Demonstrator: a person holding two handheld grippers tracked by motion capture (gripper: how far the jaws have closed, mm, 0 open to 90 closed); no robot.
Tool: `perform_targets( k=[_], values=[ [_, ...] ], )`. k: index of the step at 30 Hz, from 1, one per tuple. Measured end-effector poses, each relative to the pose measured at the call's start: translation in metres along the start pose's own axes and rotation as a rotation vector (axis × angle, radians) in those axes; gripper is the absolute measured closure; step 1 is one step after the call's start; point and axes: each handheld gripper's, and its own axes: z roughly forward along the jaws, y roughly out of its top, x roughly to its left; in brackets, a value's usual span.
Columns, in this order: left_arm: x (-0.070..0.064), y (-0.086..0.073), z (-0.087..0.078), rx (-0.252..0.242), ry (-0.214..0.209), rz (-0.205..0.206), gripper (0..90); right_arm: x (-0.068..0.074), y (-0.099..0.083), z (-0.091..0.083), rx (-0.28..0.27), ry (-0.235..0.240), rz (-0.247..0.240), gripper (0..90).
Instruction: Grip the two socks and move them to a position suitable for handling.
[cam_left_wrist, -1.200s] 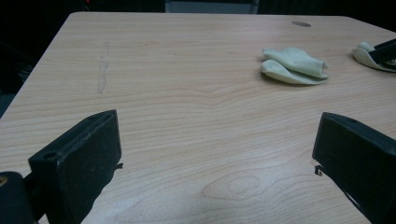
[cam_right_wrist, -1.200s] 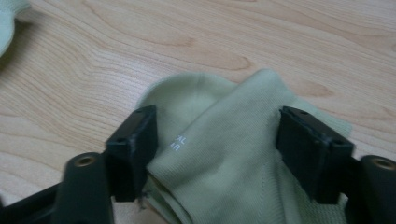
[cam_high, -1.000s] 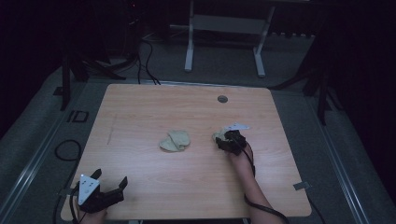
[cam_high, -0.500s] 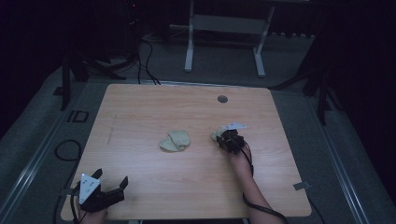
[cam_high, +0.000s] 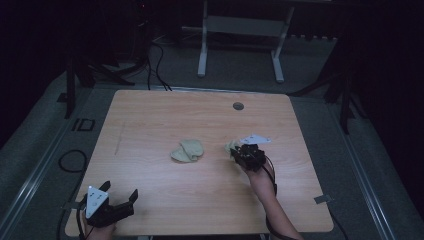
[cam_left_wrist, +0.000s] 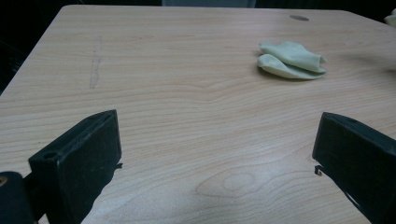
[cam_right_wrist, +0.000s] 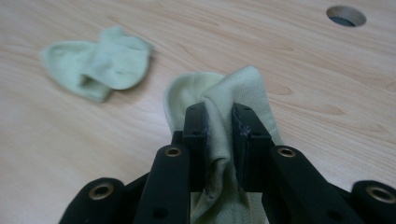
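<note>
Pinching a pale green sock (cam_right_wrist: 219, 116) between closed jaws, the right gripper (cam_high: 248, 156) holds it right of centre, likely for pairing with its mate (cam_high: 188, 150), while the left gripper (cam_high: 107, 206) waits open near-left.

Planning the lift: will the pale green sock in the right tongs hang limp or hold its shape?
Probably limp: the pale green knit sock bunches in folds between the right tongs. Likely light, and unlikely to slip, being pinched tight.

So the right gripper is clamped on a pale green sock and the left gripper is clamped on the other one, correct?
Not quite. The right gripper is shut on a sock, but in the left gripper view the left gripper stands open over bare table; the other sock lies untouched.
</note>
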Motion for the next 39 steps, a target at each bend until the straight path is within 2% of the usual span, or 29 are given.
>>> perform_targets(
  k=[2,3,6,10,11,12,13,15,17,21,23,25,27,29,39],
  values=[
    [0.000,0.000,0.000,0.000,-0.001,0.002,1.3,0.007,0.000,-0.010,-0.013,0.018,-0.009,77.0],
    [-0.001,0.000,0.000,-0.001,-0.002,0.002,1.3,0.013,0.000,-0.017,-0.022,0.012,-0.030,77.0],
    [-0.001,0.000,0.000,-0.001,0.004,0.004,1.3,0.022,-0.002,-0.032,-0.048,0.043,-0.037,77.0],
    [-0.001,0.001,0.000,-0.001,0.002,-0.006,1.3,0.034,-0.003,-0.047,-0.077,0.049,-0.086,77.0],
    [-0.001,0.001,0.000,-0.004,0.003,-0.005,1.3,0.040,-0.003,-0.057,-0.099,0.065,-0.093,77.0],
    [-0.001,0.001,-0.001,-0.005,0.002,-0.005,1.3,0.042,-0.004,-0.062,-0.107,0.074,-0.084,77.0],
    [-0.001,0.001,-0.001,-0.005,0.002,-0.002,1.3,0.045,-0.006,-0.065,-0.113,0.083,-0.083,76.9],
    [-0.001,0.001,0.000,-0.002,0.001,0.001,1.3,0.055,-0.010,-0.072,-0.109,0.083,-0.115,76.9],
    [-0.002,0.001,0.000,0.002,0.001,0.005,1.3,0.061,-0.015,-0.076,-0.108,0.098,-0.110,76.9],
    [-0.003,0.000,0.000,0.005,0.000,0.010,1.3,0.073,-0.028,-0.079,-0.095,0.095,-0.127,76.9],
    [-0.002,0.000,-0.001,0.003,0.001,0.008,1.3,0.077,-0.035,-0.079,-0.089,0.101,-0.119,76.9],
    [-0.002,0.000,-0.002,0.001,0.000,0.009,1.3,0.082,-0.043,-0.077,-0.078,0.087,-0.123,76.9],
    [-0.002,0.000,-0.003,-0.001,0.004,0.007,1.3,0.082,-0.049,-0.075,-0.067,0.109,-0.100,76.9],
    [-0.002,0.000,-0.003,0.000,0.005,0.006,1.3,0.085,-0.054,-0.073,-0.054,0.094,-0.115,76.9],
    [-0.006,0.000,-0.002,0.003,-0.007,0.012,1.3,0.097,-0.073,-0.055,-0.010,0.119,-0.104,76.8]
  ],
)
